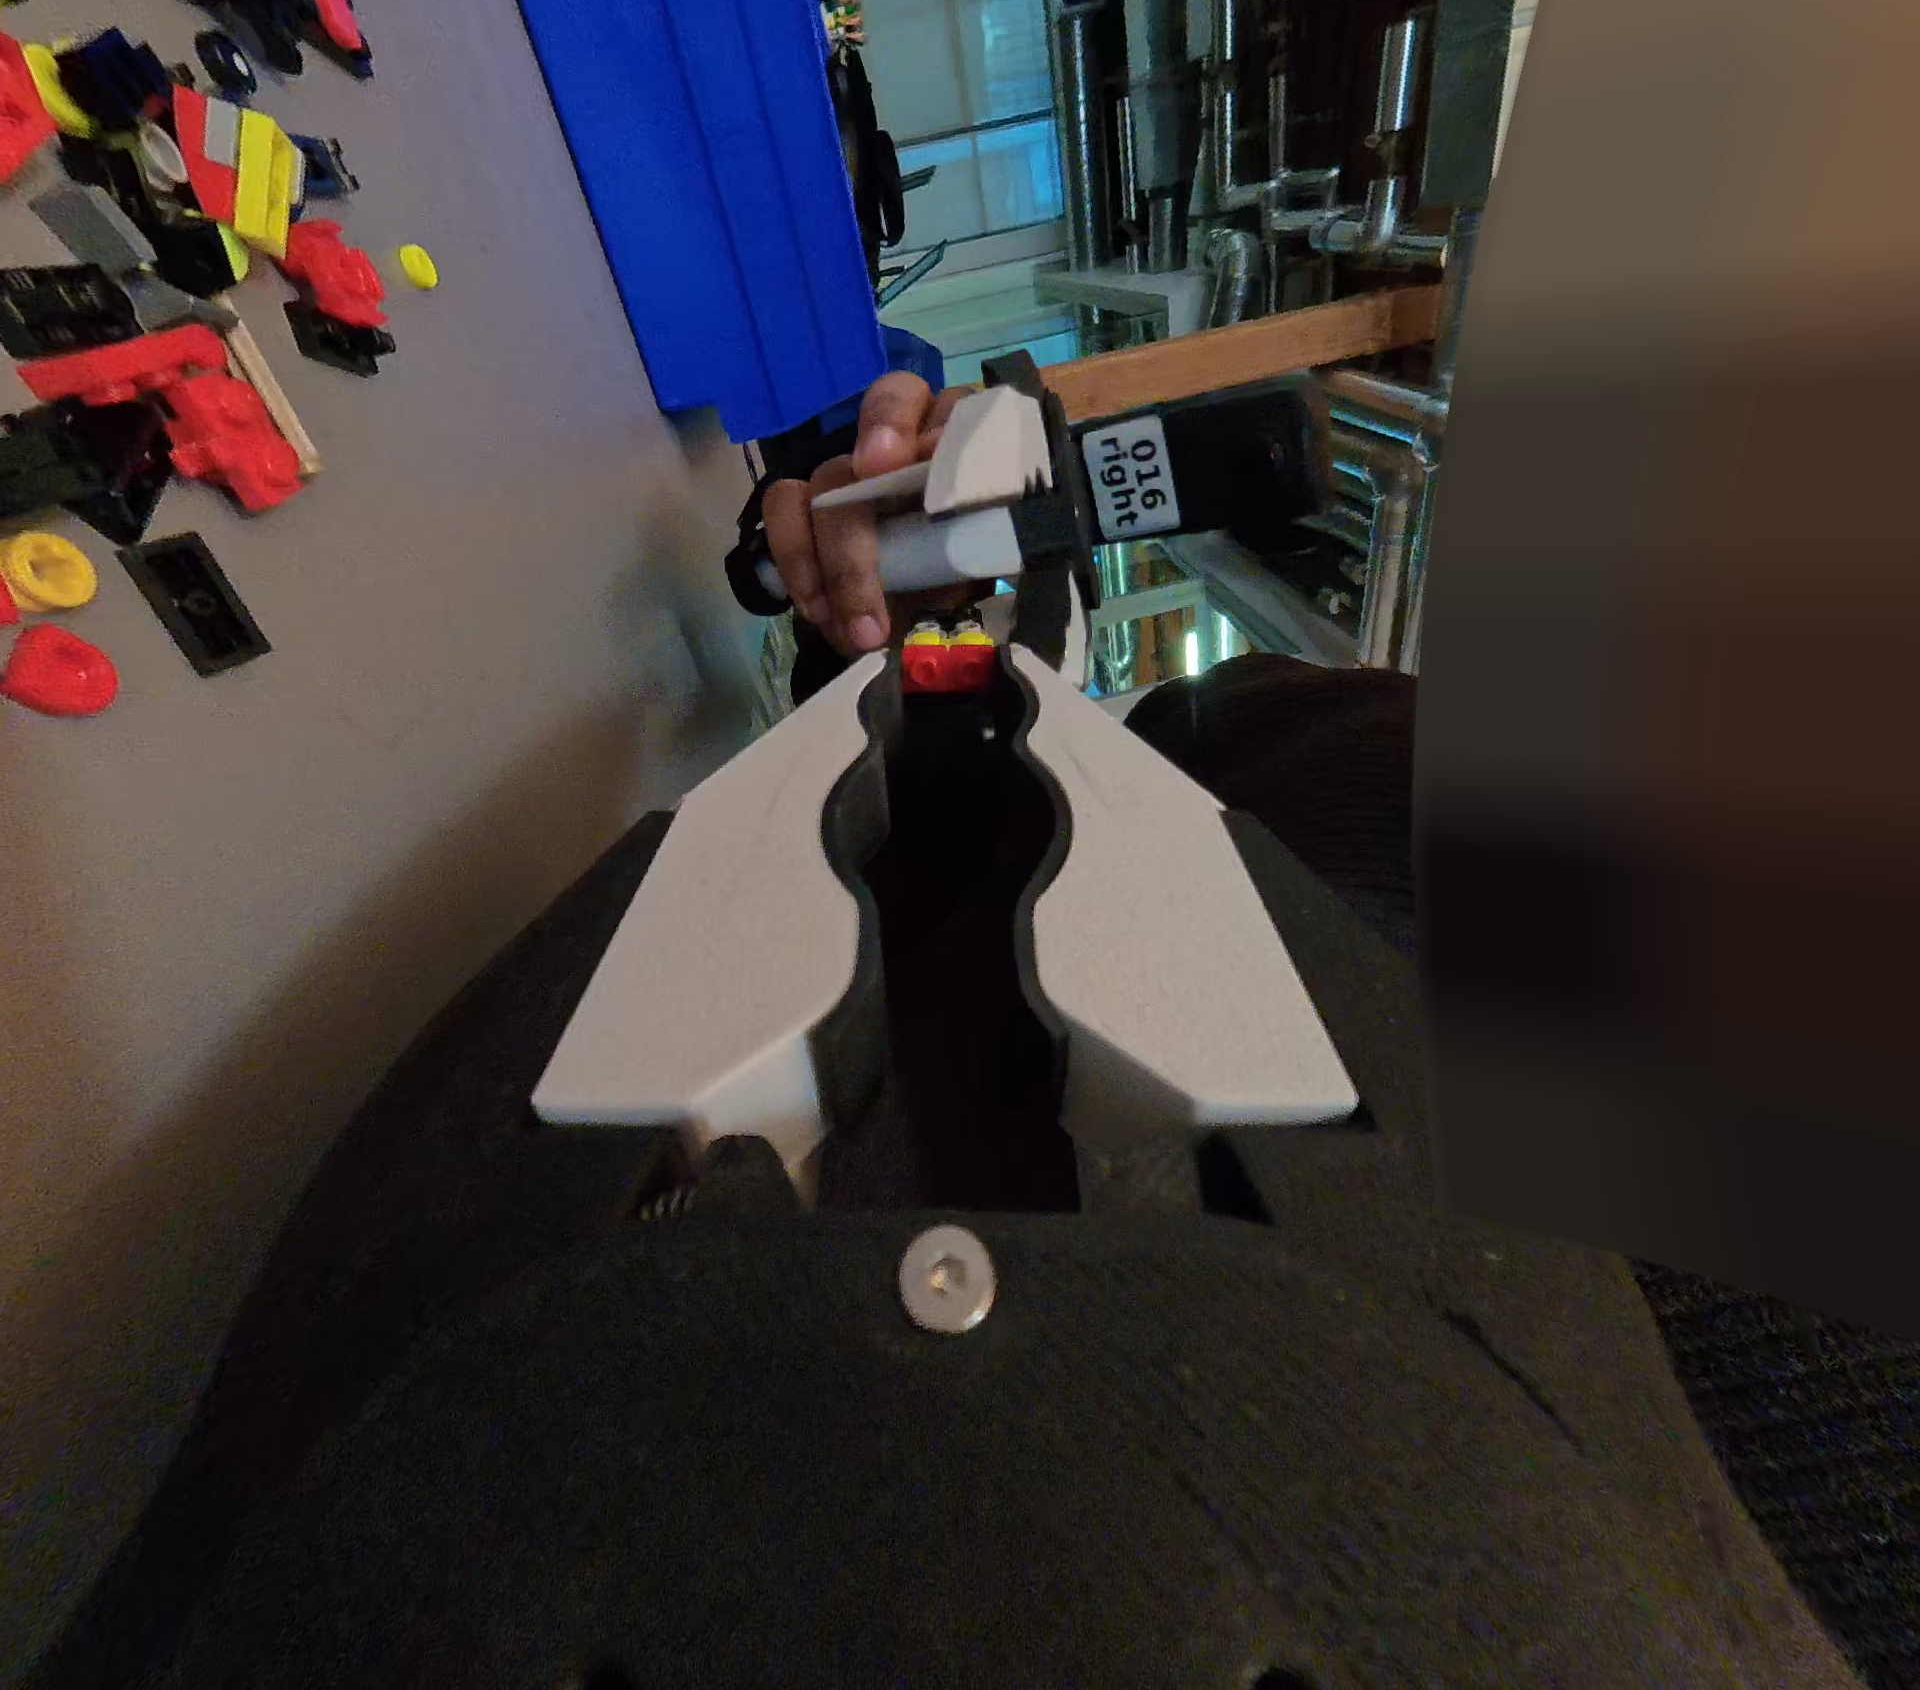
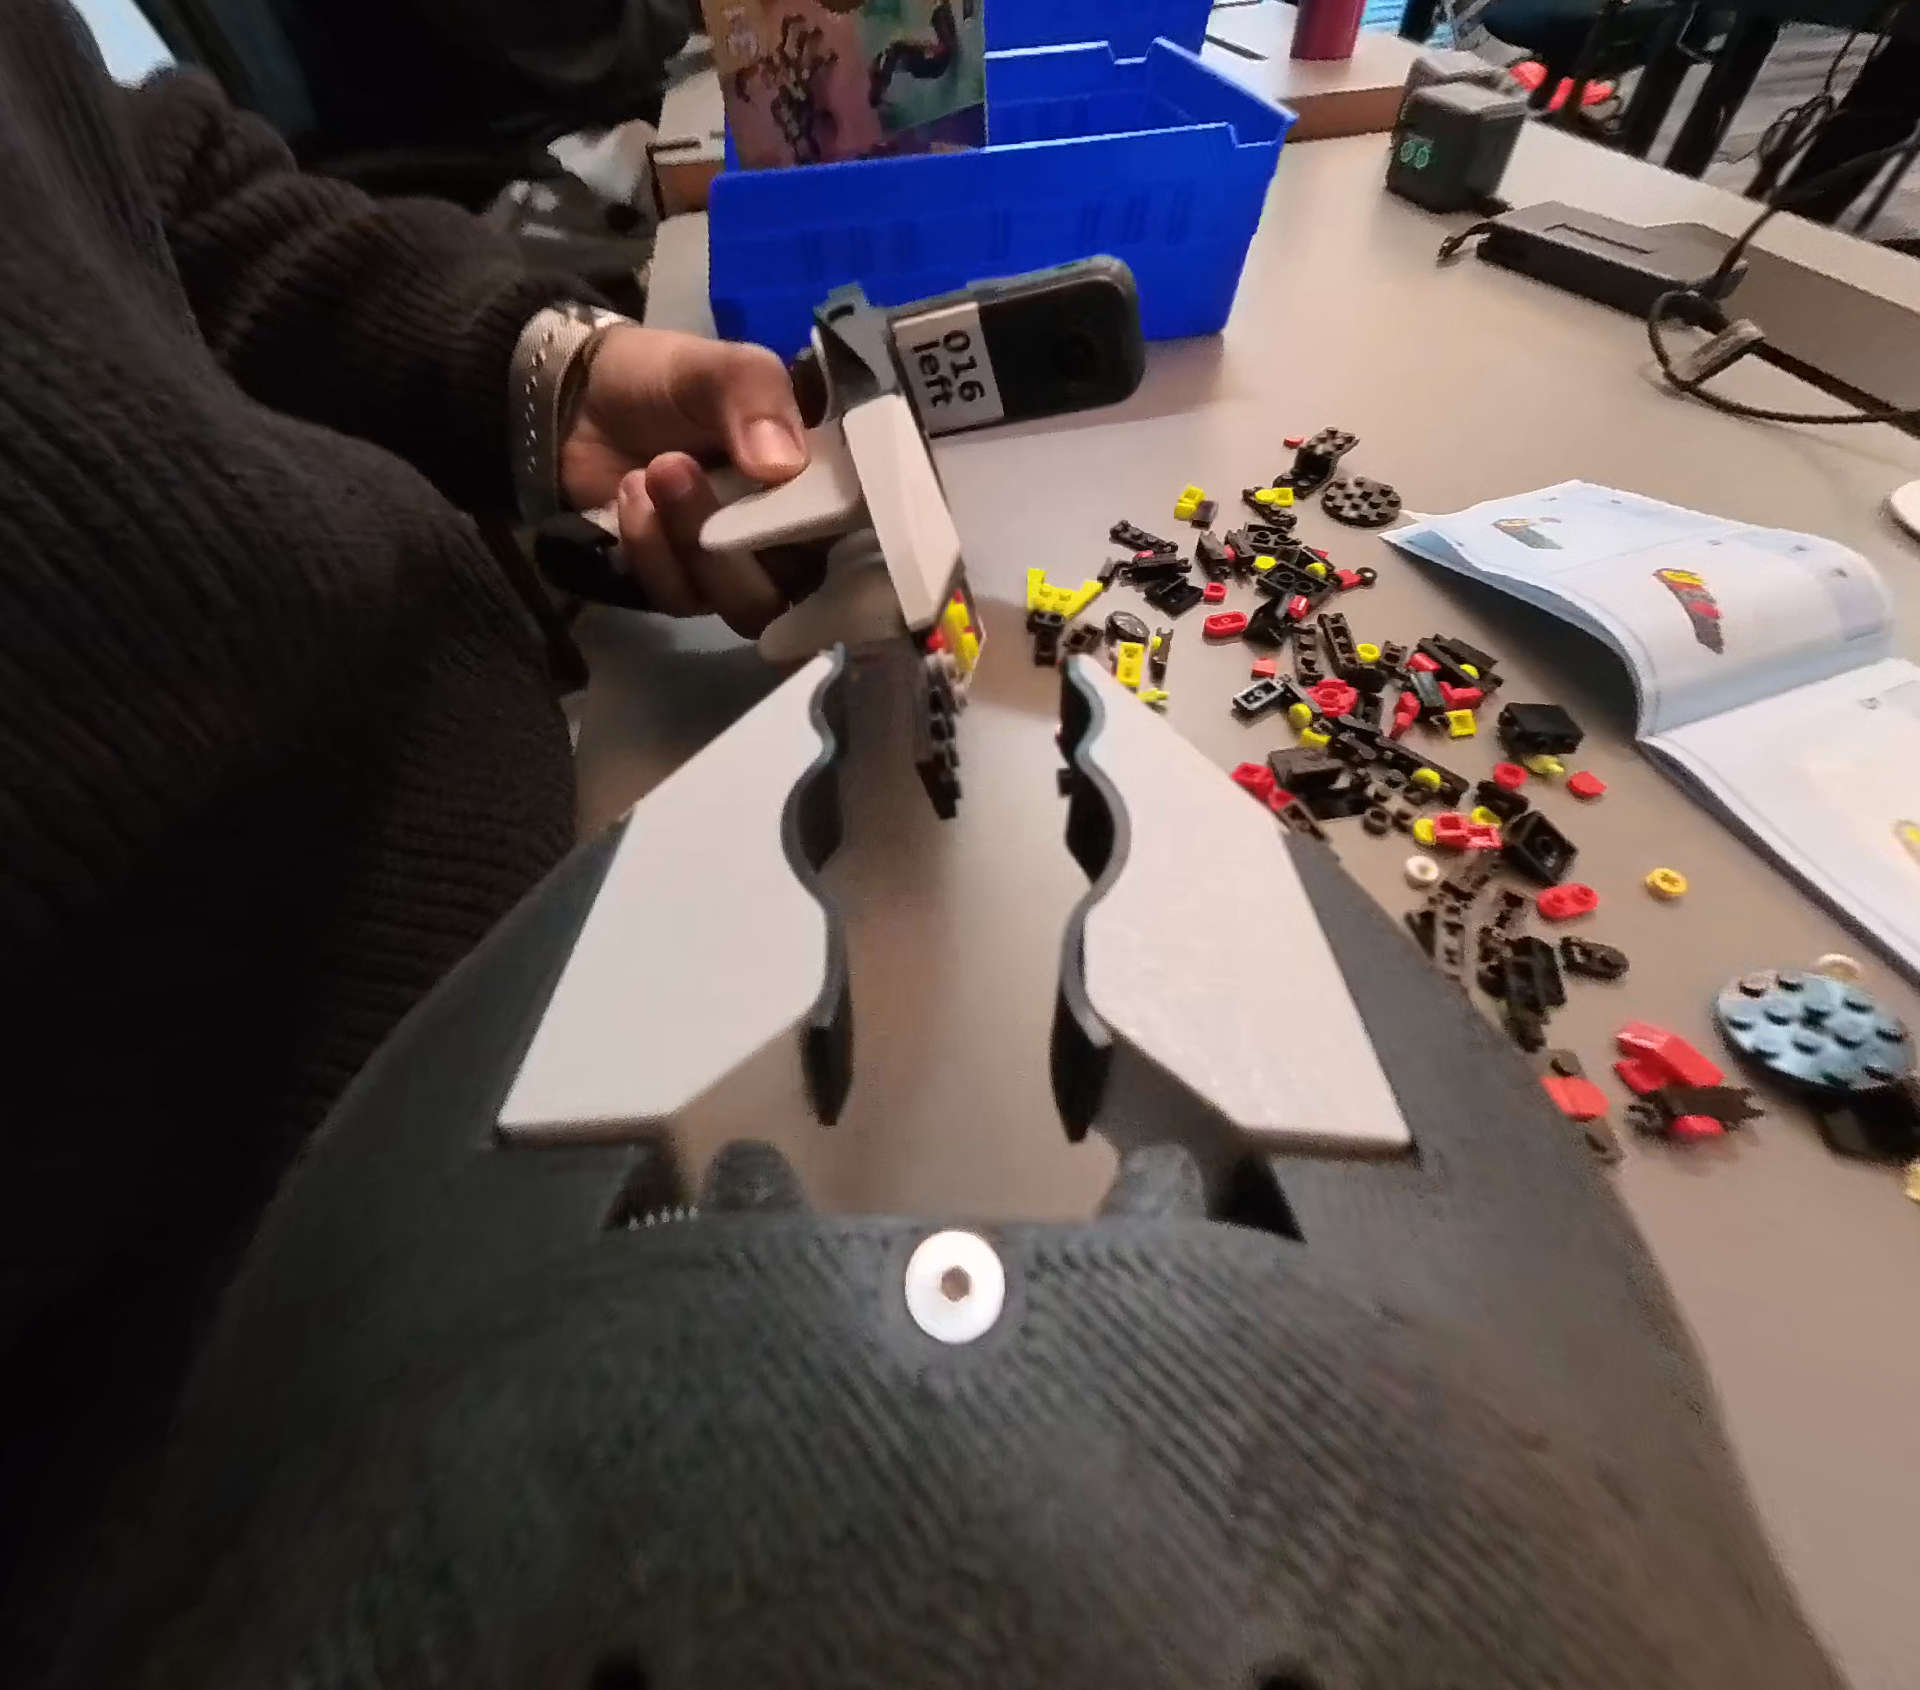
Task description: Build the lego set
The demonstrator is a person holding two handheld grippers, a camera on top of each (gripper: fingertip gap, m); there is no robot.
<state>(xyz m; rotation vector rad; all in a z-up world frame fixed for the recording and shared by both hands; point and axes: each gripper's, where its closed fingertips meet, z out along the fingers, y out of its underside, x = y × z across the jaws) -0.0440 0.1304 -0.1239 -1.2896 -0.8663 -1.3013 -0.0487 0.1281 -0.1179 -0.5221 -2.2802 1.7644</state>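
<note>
My left gripper [image 1: 943, 661] is shut on a small lego model [image 1: 945, 672] with a black body and red and yellow bricks at its tip. In the right wrist view the left gripper [image 2: 940, 606] comes in from the upper left and holds the model [image 2: 940, 736] upright above the table. My right gripper [image 2: 956, 684] is open. The model hangs between its fingertips, nearer the left finger [image 2: 821, 705]. I cannot tell if they touch. The right gripper's grey body [image 1: 977, 497], held by a hand, shows just beyond the model.
Many loose black, red and yellow bricks [image 2: 1351, 705] lie on the grey table [image 2: 1403, 352], right of the grippers. An open instruction booklet [image 2: 1714, 601] lies at the right. A round dark plate [image 2: 1813, 1027] sits at the near right. A blue bin [image 2: 987, 217] stands behind. Cables and a power block [image 2: 1579, 248] lie at the far right. My left and right fingertips are right by each other. Both grippers' tips are roughly 20 cm from the round dark plate [image 2: 1813, 1027].
</note>
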